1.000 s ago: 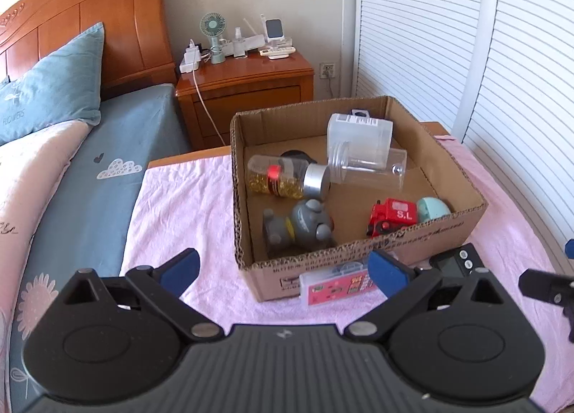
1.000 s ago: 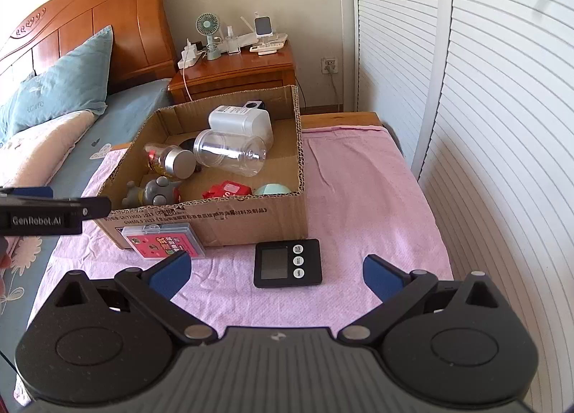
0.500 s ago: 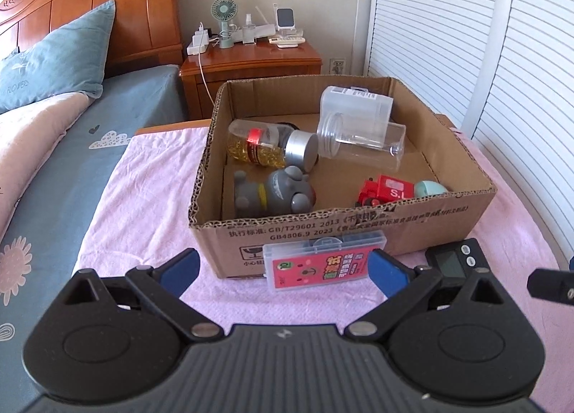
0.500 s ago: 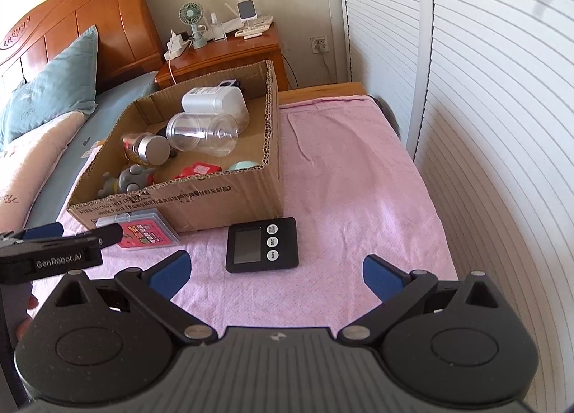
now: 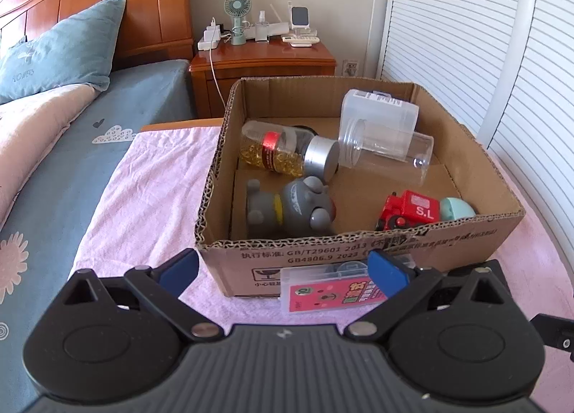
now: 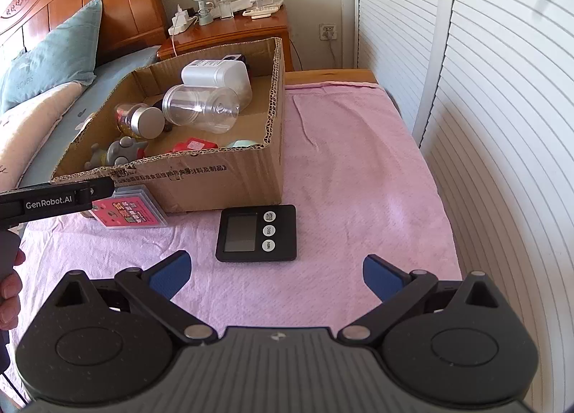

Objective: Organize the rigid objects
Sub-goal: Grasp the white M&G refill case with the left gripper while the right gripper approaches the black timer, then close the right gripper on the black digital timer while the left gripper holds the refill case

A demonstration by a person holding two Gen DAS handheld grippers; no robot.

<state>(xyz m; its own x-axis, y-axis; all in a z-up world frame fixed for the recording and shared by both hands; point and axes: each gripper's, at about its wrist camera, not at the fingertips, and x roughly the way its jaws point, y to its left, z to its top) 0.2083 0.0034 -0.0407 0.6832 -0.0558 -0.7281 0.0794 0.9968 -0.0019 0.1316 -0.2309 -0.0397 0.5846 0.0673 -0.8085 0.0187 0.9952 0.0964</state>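
A pink card case (image 5: pixel 323 293) lies flat on the pink cloth against the front of a cardboard box (image 5: pixel 358 251). My left gripper (image 5: pixel 283 271) is open just in front of the case, and its right finger covers the case's right end. The box holds a capsule bottle (image 5: pixel 283 156), a clear jar (image 5: pixel 387 151), a white container (image 5: pixel 380 110), a grey toy (image 5: pixel 290 205) and a red toy truck (image 5: pixel 409 210). A black digital timer (image 6: pixel 256 233) lies on the cloth just ahead of my open right gripper (image 6: pixel 276 276), nothing between its fingers. The left gripper (image 6: pixel 53 199) shows beside the case (image 6: pixel 129 214).
A bed with a blue pillow (image 5: pixel 61 54) runs along the left. Behind the box stands a wooden nightstand (image 5: pixel 262 58) with a small fan and chargers. White louvred doors (image 6: pixel 484 90) close off the right side. A hand (image 6: pixel 9 291) holds the left gripper.
My left gripper has come lower and closer to the pink case, which now sits between its fingers. The right gripper has edged slightly nearer the timer. Both stay open.
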